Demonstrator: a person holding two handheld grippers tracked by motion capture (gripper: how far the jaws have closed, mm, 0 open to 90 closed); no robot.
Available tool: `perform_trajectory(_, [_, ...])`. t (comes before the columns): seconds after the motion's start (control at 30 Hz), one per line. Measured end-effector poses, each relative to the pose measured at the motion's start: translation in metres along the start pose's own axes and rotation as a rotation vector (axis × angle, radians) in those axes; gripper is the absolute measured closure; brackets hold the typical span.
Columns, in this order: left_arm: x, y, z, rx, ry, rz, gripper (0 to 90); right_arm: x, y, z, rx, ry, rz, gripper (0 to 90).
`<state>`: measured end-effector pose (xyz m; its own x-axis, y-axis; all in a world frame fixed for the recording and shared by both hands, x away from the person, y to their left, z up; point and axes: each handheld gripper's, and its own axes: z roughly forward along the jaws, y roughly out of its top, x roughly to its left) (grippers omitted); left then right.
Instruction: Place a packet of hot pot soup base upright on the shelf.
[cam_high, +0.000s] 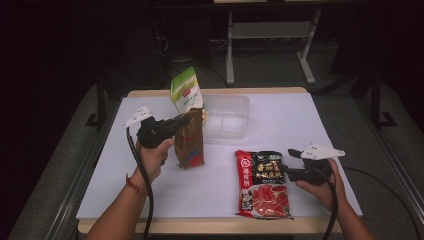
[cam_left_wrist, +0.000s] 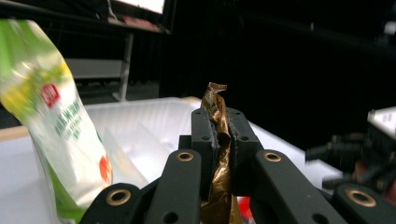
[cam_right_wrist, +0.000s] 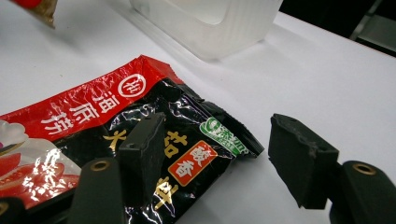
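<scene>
Left claw (cam_high: 186, 119) pinches the brown pouch (cam_high: 190, 140) by its top edge (bottom just above the table (cam_high: 210, 190)); right claw (cam_high: 292, 159) spread beside the red-and-black packet (cam_high: 262, 184), not gripping.

Green pouch (cam_left_wrist: 56, 126) blurred and cut by the left gripper view's left edge, brown bag (cam_left_wrist: 218, 154) mostly hidden between jaws, red packet (cam_right_wrist: 116, 144) cut off at the right gripper view's left edge, tub (cam_right_wrist: 210, 23) cropped at top.

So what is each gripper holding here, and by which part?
Left gripper pinches the brown-gold packet by its top edge; right gripper holds nothing.
</scene>
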<state>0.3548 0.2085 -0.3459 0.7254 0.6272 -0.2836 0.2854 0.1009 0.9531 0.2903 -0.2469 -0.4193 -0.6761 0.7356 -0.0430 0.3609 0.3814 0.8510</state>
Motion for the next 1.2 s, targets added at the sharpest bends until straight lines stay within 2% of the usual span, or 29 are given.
perform_trajectory(0.07, [0.0,0.004,0.001,-0.014,0.024,-0.007,83.8,0.0,0.0,0.0,0.003,0.002,0.005,35.3])
perform_trajectory(0.13, [-0.003,0.009,0.004,-0.026,0.065,0.007,83.8,-0.001,-0.001,0.001,0.007,0.003,0.005,35.0])
perform_trajectory(0.23, [-0.005,0.011,0.01,-0.036,0.082,0.002,83.8,-0.001,-0.002,0.002,0.008,0.003,0.005,35.0])
perform_trajectory(0.3, [-0.007,0.015,0.017,-0.025,0.098,0.025,83.8,-0.001,-0.002,0.002,0.009,0.001,0.007,34.9])
perform_trajectory(0.4, [-0.007,0.021,0.029,-0.026,0.107,0.017,83.8,-0.001,-0.002,0.001,0.009,0.0,0.008,34.8])
perform_trajectory(0.43, [-0.008,0.024,0.033,-0.026,0.119,0.03,83.8,-0.001,-0.002,0.001,0.009,-0.001,0.007,34.8])
perform_trajectory(0.6, [-0.007,0.034,0.049,-0.033,0.147,0.023,83.8,-0.002,-0.003,0.0,0.008,-0.003,0.012,34.8])
perform_trajectory(0.67, [-0.007,0.037,0.056,-0.033,0.171,0.036,83.8,-0.003,-0.003,0.0,0.009,-0.006,0.011,34.7])
perform_trajectory(0.7, [-0.007,0.038,0.06,-0.029,0.185,0.047,83.9,-0.003,-0.004,0.0,0.01,-0.006,0.012,34.6])
perform_trajectory(0.77, [-0.004,0.04,0.068,-0.037,0.191,0.031,83.8,-0.003,-0.004,0.0,0.009,-0.006,0.015,34.6])
perform_trajectory(0.93, [0.0,0.047,0.087,-0.036,0.225,0.057,83.8,-0.001,-0.003,0.0,0.011,-0.004,0.004,34.6])
perform_trajectory(0.97, [0.002,0.048,0.093,-0.036,0.243,0.071,83.8,-0.001,-0.003,0.0,0.012,-0.004,0.005,34.6])
perform_trajectory(1.2, [0.009,0.047,0.11,-0.031,0.263,0.059,83.8,-0.002,-0.004,-0.001,0.01,-0.007,0.007,34.5])
